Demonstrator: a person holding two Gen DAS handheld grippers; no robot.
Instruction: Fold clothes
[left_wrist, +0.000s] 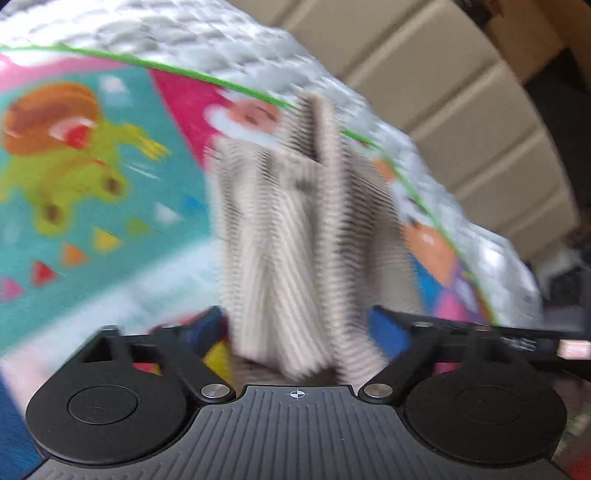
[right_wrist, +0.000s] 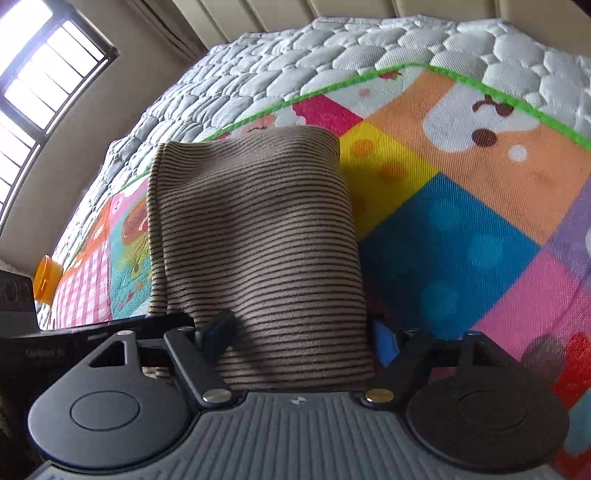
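We saw the left gripper (left_wrist: 295, 332) with jaws spread wide around the beige, dark-striped knit garment (left_wrist: 295, 229), pads apparently clear of it. The right gripper (right_wrist: 303, 339) stood likewise. The garment lay on a colourful patchwork cartoon mat (right_wrist: 461, 221) over a white quilted mattress (right_wrist: 258, 81).
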